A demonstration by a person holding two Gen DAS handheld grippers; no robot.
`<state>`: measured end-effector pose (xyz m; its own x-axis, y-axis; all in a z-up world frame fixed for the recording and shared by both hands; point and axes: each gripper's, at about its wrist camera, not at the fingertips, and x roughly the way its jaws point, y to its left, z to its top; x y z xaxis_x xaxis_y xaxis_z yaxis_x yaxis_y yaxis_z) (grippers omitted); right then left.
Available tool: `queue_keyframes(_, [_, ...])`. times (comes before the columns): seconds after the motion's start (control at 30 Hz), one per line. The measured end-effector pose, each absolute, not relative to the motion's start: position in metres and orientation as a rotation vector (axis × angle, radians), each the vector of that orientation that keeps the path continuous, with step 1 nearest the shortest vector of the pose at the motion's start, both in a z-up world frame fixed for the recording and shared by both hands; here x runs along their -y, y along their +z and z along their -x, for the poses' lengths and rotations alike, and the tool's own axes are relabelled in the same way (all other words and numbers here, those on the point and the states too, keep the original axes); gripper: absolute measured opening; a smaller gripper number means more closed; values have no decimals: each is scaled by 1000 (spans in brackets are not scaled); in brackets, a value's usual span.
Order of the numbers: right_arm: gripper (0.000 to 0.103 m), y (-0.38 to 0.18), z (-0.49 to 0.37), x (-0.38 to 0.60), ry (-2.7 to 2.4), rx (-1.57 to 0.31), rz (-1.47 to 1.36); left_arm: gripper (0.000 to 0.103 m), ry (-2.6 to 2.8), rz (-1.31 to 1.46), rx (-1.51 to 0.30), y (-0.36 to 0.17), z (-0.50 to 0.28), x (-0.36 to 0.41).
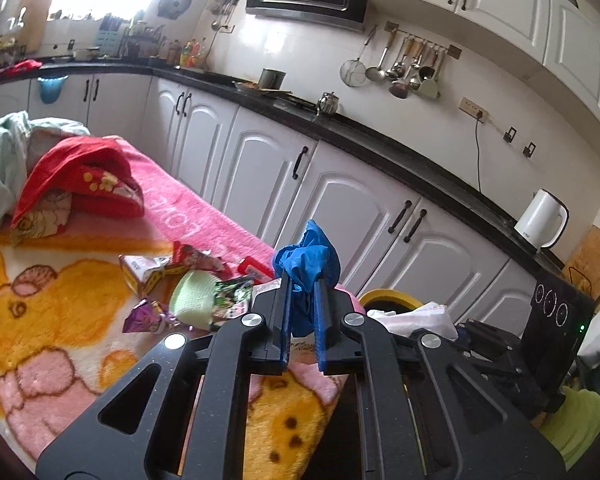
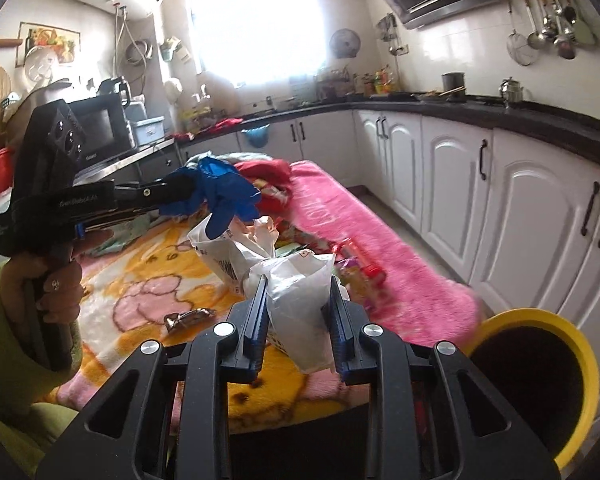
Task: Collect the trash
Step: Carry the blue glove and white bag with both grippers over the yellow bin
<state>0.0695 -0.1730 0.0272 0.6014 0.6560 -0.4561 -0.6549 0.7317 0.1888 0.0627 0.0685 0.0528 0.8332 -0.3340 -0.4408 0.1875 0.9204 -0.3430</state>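
Blue glove [image 1: 308, 268] pinched between left gripper [image 1: 303, 280] jaws (crumpled).

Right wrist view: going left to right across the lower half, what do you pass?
Hand in a green sleeve → crumpled blue glove in the left gripper → white plastic bag in the right gripper → red-capped wrapper → yellow-rimmed bin.

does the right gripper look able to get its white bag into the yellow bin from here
Probably yes. The right gripper is shut on the white plastic bag, and the yellow bin sits open just to its right off the blanket's edge, with nothing between them.
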Motion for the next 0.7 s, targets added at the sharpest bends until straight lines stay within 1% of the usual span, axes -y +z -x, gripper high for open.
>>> queue_keyframes(0.4, [25,41,-63,206,681,-509,-24,4,-314,276,-498,63,-63,-31])
queue_keyframes(0.7, [25,39,-59,244,596,-518,-77,4,-354,229,-503,64,-71,8])
